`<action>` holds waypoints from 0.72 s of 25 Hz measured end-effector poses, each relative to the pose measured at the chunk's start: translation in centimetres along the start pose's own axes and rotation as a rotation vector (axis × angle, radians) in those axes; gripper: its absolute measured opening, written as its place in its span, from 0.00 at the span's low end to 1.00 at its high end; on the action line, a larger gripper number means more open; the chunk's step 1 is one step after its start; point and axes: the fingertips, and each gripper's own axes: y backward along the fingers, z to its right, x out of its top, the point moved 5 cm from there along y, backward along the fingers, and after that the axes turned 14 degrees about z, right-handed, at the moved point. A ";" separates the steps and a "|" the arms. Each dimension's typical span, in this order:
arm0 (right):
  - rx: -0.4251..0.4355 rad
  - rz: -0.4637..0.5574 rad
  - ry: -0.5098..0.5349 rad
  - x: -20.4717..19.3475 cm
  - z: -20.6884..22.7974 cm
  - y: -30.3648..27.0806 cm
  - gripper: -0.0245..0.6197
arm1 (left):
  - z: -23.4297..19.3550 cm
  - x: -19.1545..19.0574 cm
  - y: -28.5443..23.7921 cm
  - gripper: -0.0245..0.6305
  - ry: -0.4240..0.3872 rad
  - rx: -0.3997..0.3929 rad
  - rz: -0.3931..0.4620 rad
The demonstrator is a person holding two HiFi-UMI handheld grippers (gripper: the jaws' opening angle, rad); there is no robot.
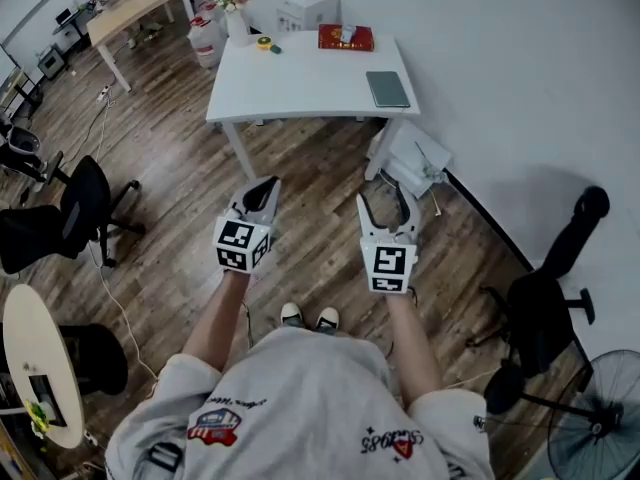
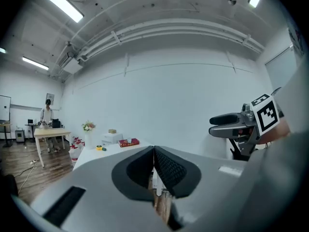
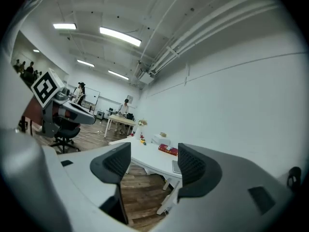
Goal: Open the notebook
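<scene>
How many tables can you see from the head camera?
3: the white table ahead by the wall, a wooden table at the far upper left, and a round table at the lower left edge. Others may be hidden out of frame.

We wear a pale grey short-sleeved T-shirt (image 1: 300, 388) with small red and blue prints, and white shoes (image 1: 291, 314). Our left gripper (image 1: 267, 183) and right gripper (image 1: 385, 197) are light grey, each bearing a black-and-white marker cube (image 1: 240, 245).
</scene>
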 end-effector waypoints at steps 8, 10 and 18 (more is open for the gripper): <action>-0.013 -0.029 -0.003 -2.1 3.6 2.2 0.48 | 4.2 -1.5 -2.2 0.04 -0.004 -0.039 -0.032; -0.011 -0.040 -0.005 -2.8 4.4 2.6 0.48 | 5.1 -1.7 -2.5 0.04 -0.011 -0.046 -0.029; 0.008 -0.002 -0.013 -4.5 6.6 1.7 0.47 | 5.6 -2.7 -4.2 0.04 -0.003 -0.013 -0.035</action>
